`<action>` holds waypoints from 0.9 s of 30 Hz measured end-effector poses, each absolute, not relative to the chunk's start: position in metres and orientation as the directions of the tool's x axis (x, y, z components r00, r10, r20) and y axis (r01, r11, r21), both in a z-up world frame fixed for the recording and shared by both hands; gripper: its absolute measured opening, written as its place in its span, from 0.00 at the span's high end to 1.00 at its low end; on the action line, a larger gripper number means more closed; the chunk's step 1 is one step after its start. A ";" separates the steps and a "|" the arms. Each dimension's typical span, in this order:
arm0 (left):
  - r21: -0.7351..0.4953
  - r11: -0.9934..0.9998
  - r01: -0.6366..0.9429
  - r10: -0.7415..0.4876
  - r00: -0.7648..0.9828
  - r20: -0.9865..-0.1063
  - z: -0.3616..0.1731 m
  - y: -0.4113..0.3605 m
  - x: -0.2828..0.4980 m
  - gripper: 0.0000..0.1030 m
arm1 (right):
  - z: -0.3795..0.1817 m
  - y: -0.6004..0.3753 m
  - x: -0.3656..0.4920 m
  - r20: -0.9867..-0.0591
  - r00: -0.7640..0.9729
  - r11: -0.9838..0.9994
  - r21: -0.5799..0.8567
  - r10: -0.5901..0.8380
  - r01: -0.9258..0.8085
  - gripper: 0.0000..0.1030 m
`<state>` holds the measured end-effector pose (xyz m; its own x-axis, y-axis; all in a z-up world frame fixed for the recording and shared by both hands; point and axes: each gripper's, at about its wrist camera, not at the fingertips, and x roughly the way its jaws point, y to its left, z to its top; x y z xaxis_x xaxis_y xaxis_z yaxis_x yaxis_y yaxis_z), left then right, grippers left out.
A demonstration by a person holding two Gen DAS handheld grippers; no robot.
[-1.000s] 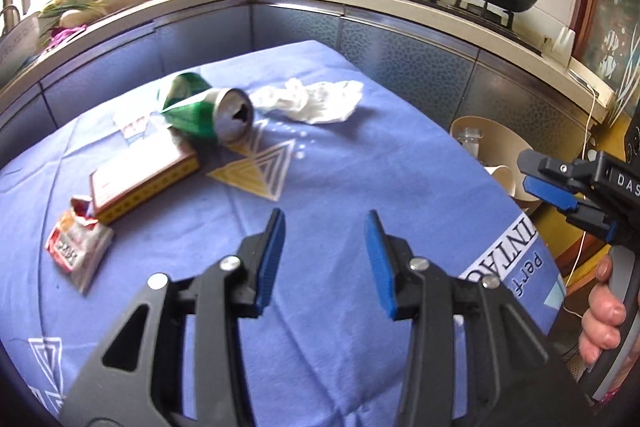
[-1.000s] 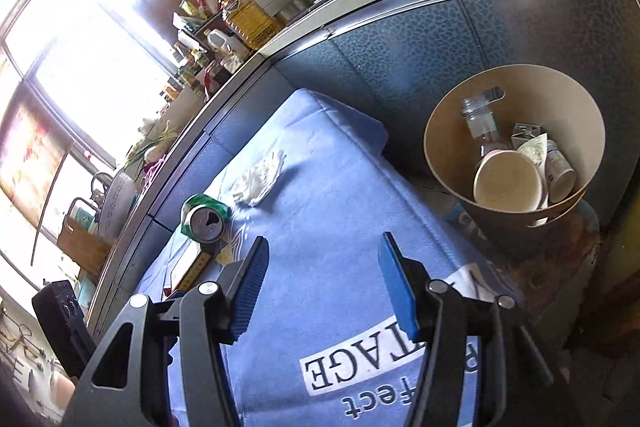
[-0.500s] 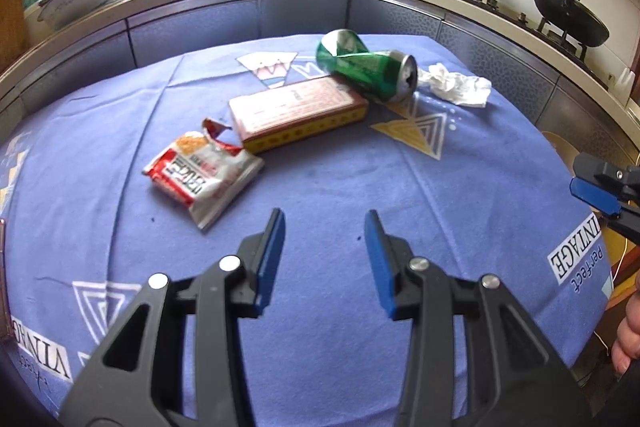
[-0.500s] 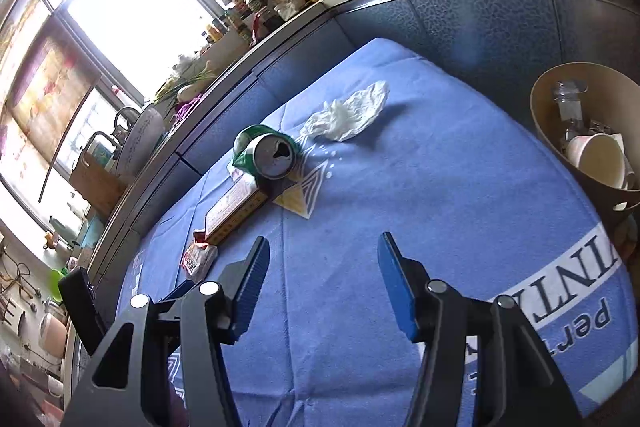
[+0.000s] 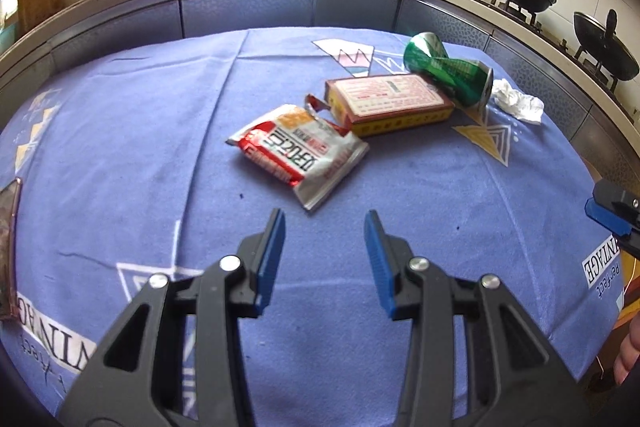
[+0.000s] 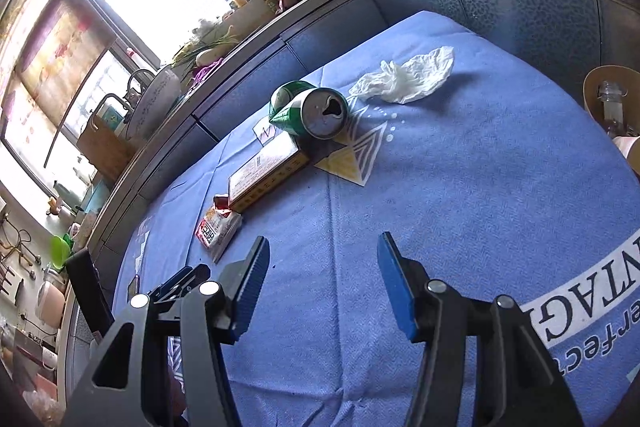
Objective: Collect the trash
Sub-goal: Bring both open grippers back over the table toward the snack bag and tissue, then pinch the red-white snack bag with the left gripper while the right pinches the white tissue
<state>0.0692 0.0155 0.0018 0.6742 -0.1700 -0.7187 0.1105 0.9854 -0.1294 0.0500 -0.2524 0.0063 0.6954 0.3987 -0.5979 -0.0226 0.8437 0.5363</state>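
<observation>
left wrist view: at the bottom of the frame the left gripper [image 5: 324,239] has its blue pads parted with only the blue tablecloth [image 5: 120,155] between them, holding nothing. just above it, centre frame, lies a red-and-white snack wrapper [image 5: 298,157]. beyond that, touching the wrapper's torn corner, is a flat red-and-yellow box [image 5: 390,103], and a crushed green can [image 5: 448,73] lies on its side against the box's far end, toward the upper right. a crumpled white tissue [image 5: 518,101] sits just beside the can's mouth. at the right edge a blue-padded tip of the other gripper pokes in.

right wrist view: the right gripper [image 6: 322,259] at the bottom stands parted a little wider, also empty over the cloth. wrapper, box and can run in a line from lower left to centre, the tissue above them. a tan bin [image 6: 600,83] with bottles inside shows at the right edge, off the table.
</observation>
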 end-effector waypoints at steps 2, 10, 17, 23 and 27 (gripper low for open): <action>-0.159 0.982 0.098 -0.183 0.669 -0.721 0.001 0.027 0.073 0.62 | 0.004 -0.252 0.053 -0.602 0.690 0.843 0.537 0.401 -0.021 0.46; -0.228 0.969 0.093 -0.234 0.634 -0.737 -0.001 0.045 0.098 0.56 | -0.002 -0.248 0.058 -0.612 0.677 0.841 0.541 0.409 -0.020 0.46; -0.292 0.953 0.073 -0.276 0.604 -0.748 -0.006 0.042 0.125 0.52 | 0.000 -0.259 0.069 -0.613 0.692 0.846 0.532 0.381 0.006 0.46; -0.267 0.962 0.059 -0.246 0.612 -0.752 -0.010 0.031 0.145 0.59 | 0.009 -0.281 0.086 -0.595 0.728 0.842 0.537 0.341 0.044 0.46; -0.224 0.972 0.067 -0.217 0.620 -0.754 -0.013 0.029 0.145 0.89 | 0.012 -0.295 0.100 -0.590 0.746 0.846 0.529 0.309 0.068 0.46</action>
